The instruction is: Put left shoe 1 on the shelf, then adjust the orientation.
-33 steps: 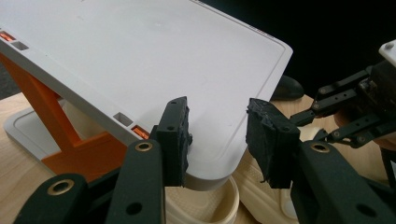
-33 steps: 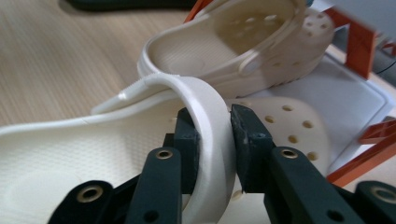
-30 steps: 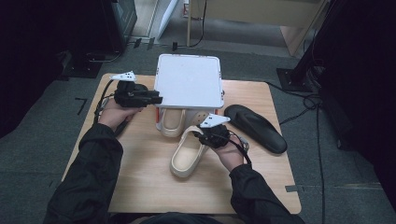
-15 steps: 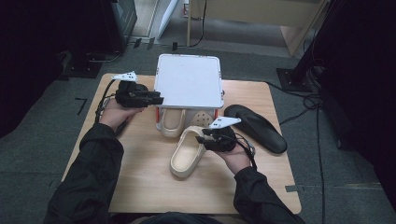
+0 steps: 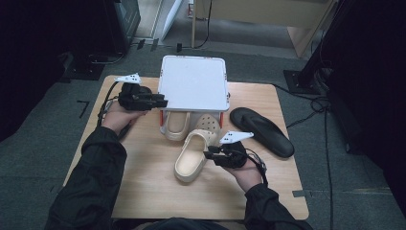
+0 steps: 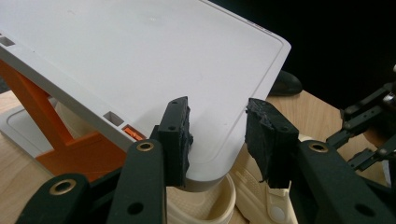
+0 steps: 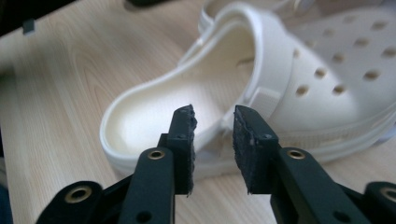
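Note:
A white lid [image 5: 194,86] [image 6: 140,56] stands tilted up over a box with orange struts [image 6: 46,121]. My left gripper [image 5: 160,101] [image 6: 217,140] is at the lid's left front corner, shut on it. One cream clog [image 5: 177,123] lies under the lid. A second cream clog [image 5: 191,155] [image 7: 299,79] lies on the table with its perforated toe toward the box. My right gripper [image 5: 208,154] [image 7: 214,140] is at that clog's side. Its jaws have just been closing and stand apart over the rim, with no pad pressing on it.
A black flip-flop [image 5: 261,130] lies on the right of the wooden table [image 5: 143,191]. Cables trail across the floor behind and to the right. The table's front half is bare wood between the person's two sleeves.
The right hand has drawn back toward the person along the clog, which stays where it was. The left hand and the lid have not moved.

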